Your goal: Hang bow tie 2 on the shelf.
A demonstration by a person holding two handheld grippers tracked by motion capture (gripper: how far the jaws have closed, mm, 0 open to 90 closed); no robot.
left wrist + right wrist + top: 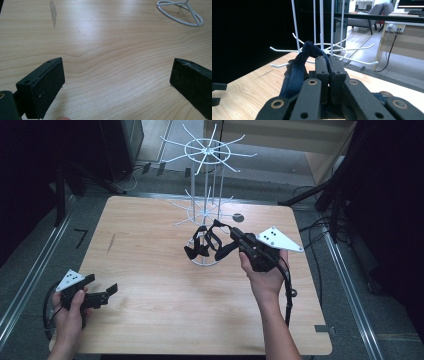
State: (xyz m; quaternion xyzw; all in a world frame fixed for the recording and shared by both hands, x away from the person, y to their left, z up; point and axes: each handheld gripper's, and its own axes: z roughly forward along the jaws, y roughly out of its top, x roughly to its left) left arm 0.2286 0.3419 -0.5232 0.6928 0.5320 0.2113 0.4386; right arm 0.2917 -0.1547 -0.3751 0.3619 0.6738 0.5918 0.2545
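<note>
Two hand-held grippers are at work. The right hand-held gripper (235, 241) is clenched on a dark fabric strap (298, 68), holding it against the low arms of the white wire rack (206, 195) near the middle of the surface (150, 315). The left hand-held gripper (102, 296) rests released at the near left corner, well apart from the rack. I judge the main risk to be the light rack tipping or sliding if the strap snags a hook and is pulled, since nothing steadies its base ring (180, 13). The strap could also slip off the arm.
</note>
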